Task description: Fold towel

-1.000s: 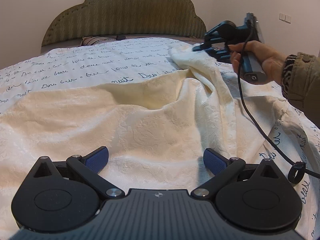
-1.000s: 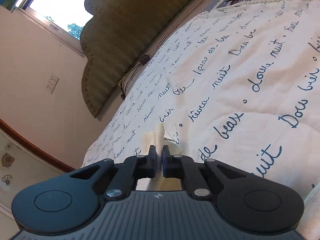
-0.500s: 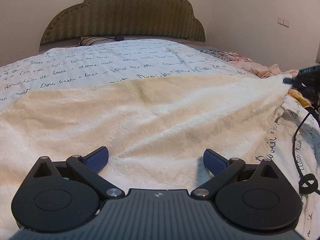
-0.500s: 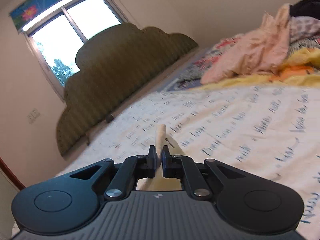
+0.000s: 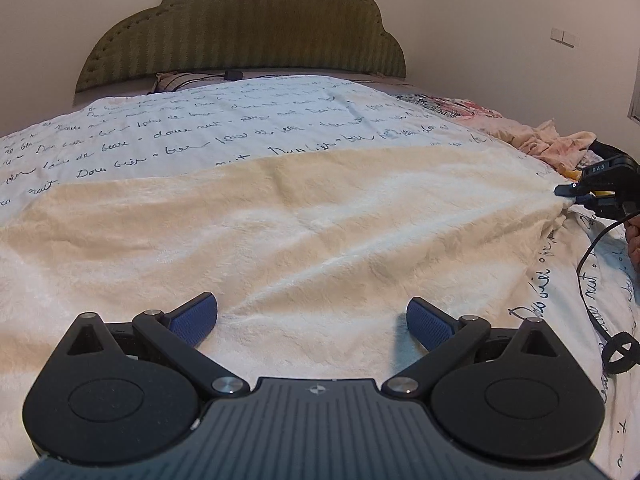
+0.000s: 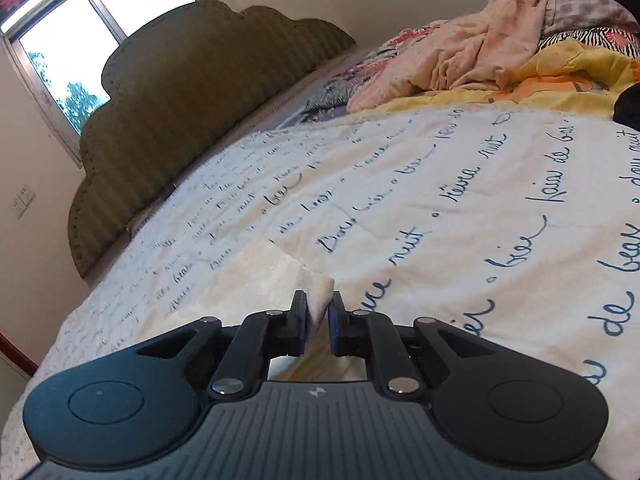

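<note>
A cream towel (image 5: 304,224) lies spread wide across the bed. My left gripper (image 5: 312,316) hovers open just above its near edge, blue pads apart, nothing between them. At the far right of the left wrist view my right gripper (image 5: 570,194) pinches the towel's right corner and holds it slightly off the bed. In the right wrist view that gripper (image 6: 319,312) is shut on the towel corner (image 6: 320,296), and the rest of the towel (image 6: 260,280) stretches away to the left.
A white bedspread (image 5: 200,132) with blue script covers the bed. A green padded headboard (image 5: 248,28) stands at the back. Piled clothes and a yellow blanket (image 6: 520,60) lie beyond the right gripper. A black cable (image 5: 592,280) trails at the right.
My right gripper carried the towel corner from the middle out to the right and lower, spreading the towel flat. The left gripper stayed open in place.
</note>
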